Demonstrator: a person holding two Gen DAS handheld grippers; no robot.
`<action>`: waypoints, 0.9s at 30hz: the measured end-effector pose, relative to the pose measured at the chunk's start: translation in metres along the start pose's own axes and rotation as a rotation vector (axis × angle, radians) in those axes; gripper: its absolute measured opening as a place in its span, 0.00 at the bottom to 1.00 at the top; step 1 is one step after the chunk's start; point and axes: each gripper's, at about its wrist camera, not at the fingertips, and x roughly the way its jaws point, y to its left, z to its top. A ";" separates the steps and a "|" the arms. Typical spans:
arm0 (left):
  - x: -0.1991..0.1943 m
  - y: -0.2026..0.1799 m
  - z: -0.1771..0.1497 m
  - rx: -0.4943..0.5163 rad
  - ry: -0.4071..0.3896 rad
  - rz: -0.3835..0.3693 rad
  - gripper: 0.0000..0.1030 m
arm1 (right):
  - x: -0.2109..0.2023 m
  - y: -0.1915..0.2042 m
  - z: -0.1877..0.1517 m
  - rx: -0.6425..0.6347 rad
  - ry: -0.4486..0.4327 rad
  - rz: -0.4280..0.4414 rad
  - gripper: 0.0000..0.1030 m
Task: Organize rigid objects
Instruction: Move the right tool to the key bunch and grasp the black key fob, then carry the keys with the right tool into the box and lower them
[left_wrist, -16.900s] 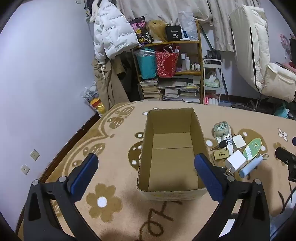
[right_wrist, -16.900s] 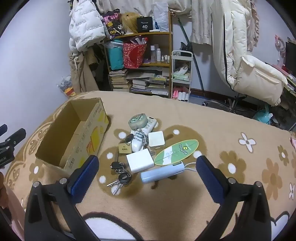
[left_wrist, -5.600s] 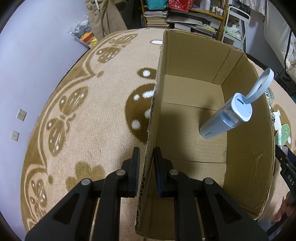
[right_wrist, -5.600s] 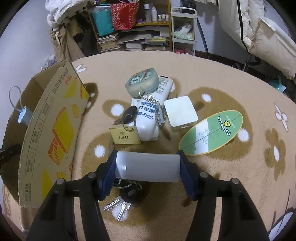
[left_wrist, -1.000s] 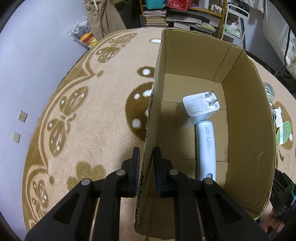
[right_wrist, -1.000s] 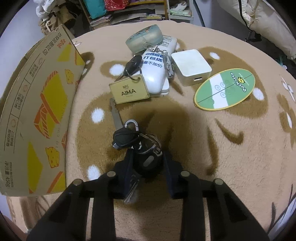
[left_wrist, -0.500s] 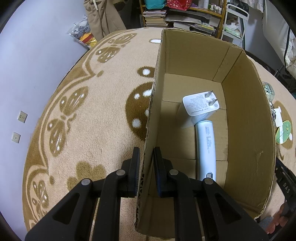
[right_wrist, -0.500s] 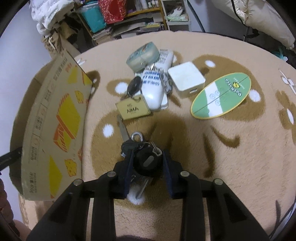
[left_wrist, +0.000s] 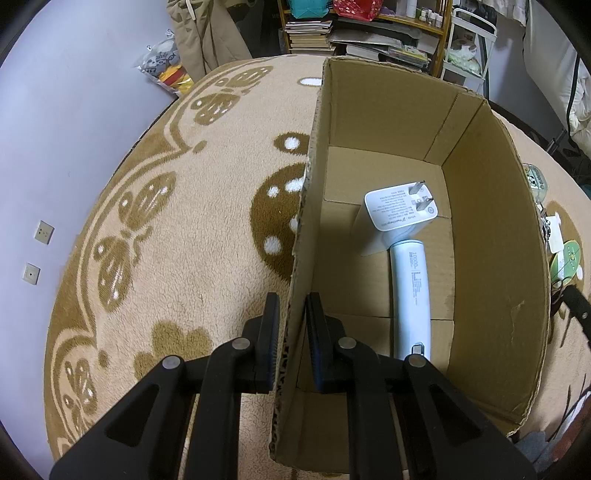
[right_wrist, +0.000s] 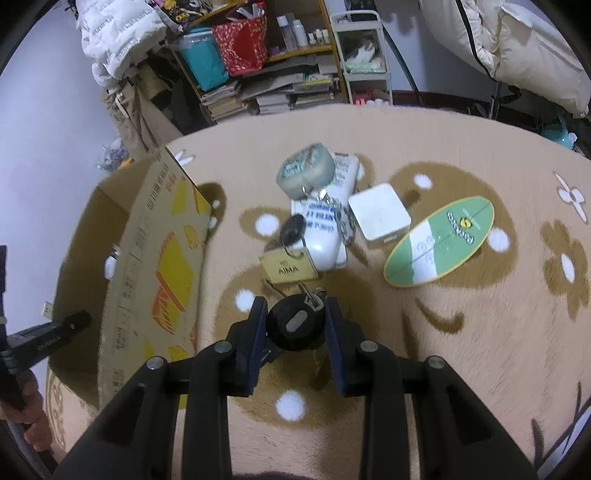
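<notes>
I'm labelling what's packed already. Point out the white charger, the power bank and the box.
white charger (left_wrist: 400, 210), left wrist view, its printed top face.
power bank (left_wrist: 413, 295), left wrist view, mid-body.
box (left_wrist: 495, 236), left wrist view, inner right wall.

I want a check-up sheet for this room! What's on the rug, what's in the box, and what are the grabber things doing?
Surface: beige rug with brown flower patterns.
Job's things: cardboard box holds a white plug charger and a pale blue power bank. On the rug: green pouch, white bottle, white cube charger, AIMA tag, green oval card.
Clutter: nothing seen beyond these.
Grippers: left gripper has its jaws shut on the box's wall; right gripper has its jaws shut on a black key fob with keys.
Cables: nothing seen.
Surroundings: bookshelf with books and bags, hanging jackets, white cart.
</notes>
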 end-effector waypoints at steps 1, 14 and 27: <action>0.000 0.000 0.000 0.000 0.000 0.000 0.13 | -0.003 0.001 0.002 -0.001 -0.008 0.003 0.32; 0.000 0.001 0.000 -0.003 -0.001 -0.006 0.13 | -0.028 0.019 0.022 -0.047 -0.085 0.028 0.32; -0.001 0.000 0.000 -0.003 -0.001 -0.006 0.13 | -0.056 0.064 0.060 -0.137 -0.165 0.073 0.32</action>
